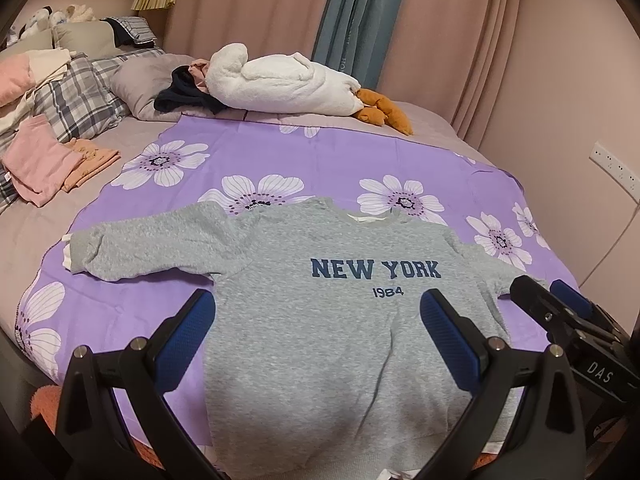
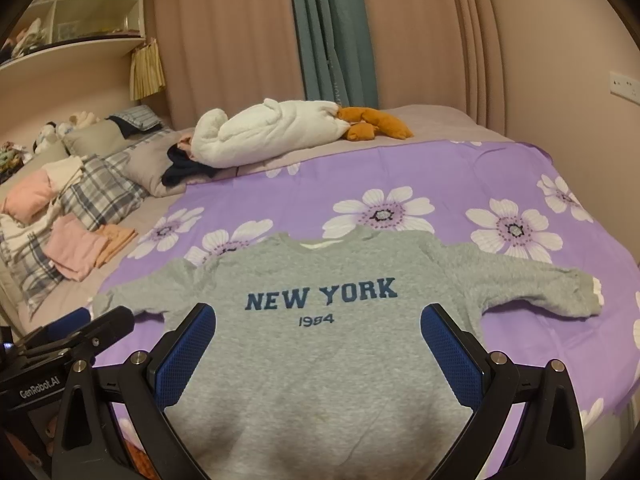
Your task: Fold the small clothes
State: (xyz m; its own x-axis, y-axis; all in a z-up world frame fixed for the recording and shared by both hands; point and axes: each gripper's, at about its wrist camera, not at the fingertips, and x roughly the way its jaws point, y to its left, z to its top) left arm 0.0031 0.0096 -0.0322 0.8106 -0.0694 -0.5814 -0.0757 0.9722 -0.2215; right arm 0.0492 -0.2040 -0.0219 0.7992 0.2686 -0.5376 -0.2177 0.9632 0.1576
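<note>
Pink curtains [image 1: 256, 4] hang behind the big bed [image 2: 440, 120] we are looking at. One gray sweatshirt [image 1: 332, 320] lies flat and face up on one purple flowered sheet [image 1: 340, 160], with blue words NEW YORK 1984 on its chest. Its two sleeves are spread out, one to the left and one to the right. Its bottom edge is near us, at the near edge of the bed, and its neck points far away.

We hold two tongs above the near part of the sweatshirt. Our left gripper [image 1: 318, 328] is spread wide and holds nothing. Our right gripper [image 2: 318, 340] is spread wide too, and holds nothing. They sit side by side, each showing in the other's view.

Purple sheet shows bare on all sides of the sweatshirt, most of it on the far side and to the right.

Far away lies one white plush goose [image 1: 288, 84] with orange feet, next to one dark bundle of cloth [image 1: 184, 96]. On the left we see one plaid pillow [image 1: 80, 100], one folded pink piece [image 1: 36, 164] and one folded orange piece [image 1: 90, 160] touching it.
</note>
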